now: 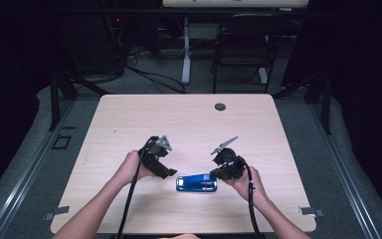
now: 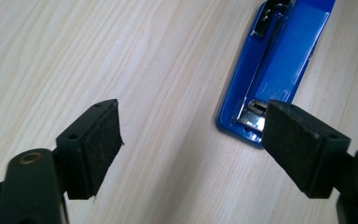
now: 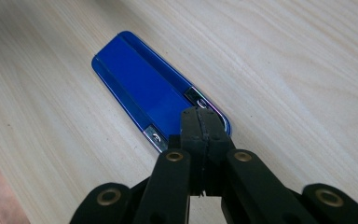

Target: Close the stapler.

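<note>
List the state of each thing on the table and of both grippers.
Blue stapler: lying flat on the table, closed, held by neither gripper.
Left gripper: jaws open, nothing between them, stapler just ahead.
Right gripper: jaws shut together, tips over the stapler's near end.

Overhead light brightens the surface (image 1: 189,124) while surroundings stay dark, soft shadows fall under the arms, glare glints on the blue stapler (image 2: 279,60), near pads slightly blurred.
</note>
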`<state>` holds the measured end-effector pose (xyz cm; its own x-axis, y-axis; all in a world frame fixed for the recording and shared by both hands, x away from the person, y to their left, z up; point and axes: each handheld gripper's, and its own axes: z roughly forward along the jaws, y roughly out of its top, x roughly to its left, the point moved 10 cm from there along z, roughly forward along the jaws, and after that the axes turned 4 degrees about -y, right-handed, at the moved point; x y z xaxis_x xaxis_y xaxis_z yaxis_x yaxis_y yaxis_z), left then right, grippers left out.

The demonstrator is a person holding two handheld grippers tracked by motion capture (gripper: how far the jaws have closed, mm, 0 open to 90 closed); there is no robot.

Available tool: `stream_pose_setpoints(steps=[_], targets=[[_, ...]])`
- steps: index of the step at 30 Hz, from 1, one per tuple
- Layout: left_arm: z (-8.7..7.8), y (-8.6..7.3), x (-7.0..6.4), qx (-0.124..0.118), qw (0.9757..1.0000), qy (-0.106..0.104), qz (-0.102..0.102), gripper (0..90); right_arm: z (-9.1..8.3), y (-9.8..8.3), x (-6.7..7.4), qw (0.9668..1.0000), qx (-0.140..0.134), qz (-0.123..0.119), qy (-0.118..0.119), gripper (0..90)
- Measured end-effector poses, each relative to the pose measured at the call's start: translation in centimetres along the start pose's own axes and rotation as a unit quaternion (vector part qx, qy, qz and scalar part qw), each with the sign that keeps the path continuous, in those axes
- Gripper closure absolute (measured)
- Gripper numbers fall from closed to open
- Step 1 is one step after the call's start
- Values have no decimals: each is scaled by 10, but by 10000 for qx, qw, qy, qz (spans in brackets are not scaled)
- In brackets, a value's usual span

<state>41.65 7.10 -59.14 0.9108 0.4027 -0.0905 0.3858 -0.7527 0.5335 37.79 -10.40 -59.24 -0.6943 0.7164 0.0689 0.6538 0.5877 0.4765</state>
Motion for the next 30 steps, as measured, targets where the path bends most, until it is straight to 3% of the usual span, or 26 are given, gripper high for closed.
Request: stream_pose_setpoints(steps=[5, 9, 23, 26, 30], targets=[[-5, -5, 13, -134, 9996, 148, -222, 156, 2, -2, -1, 10000, 87, -35, -28, 900], [-7, -7, 16, -162, 9993, 171, -298, 155, 2, -2, -1, 10000, 72, -10, -10, 900], [-8, -8, 20, -199, 9990, 202, -354, 152, 5, -4, -1, 9999, 99, -66, -97, 900], [-9, -8, 21, -225, 9989, 229, -346, 151, 1, -1, -2, 10000, -66, -19, 22, 895], [-10, -8, 22, -262, 9986, 252, -373, 146, -8, 6, -6, 9994, -345, 24, -15, 841]])
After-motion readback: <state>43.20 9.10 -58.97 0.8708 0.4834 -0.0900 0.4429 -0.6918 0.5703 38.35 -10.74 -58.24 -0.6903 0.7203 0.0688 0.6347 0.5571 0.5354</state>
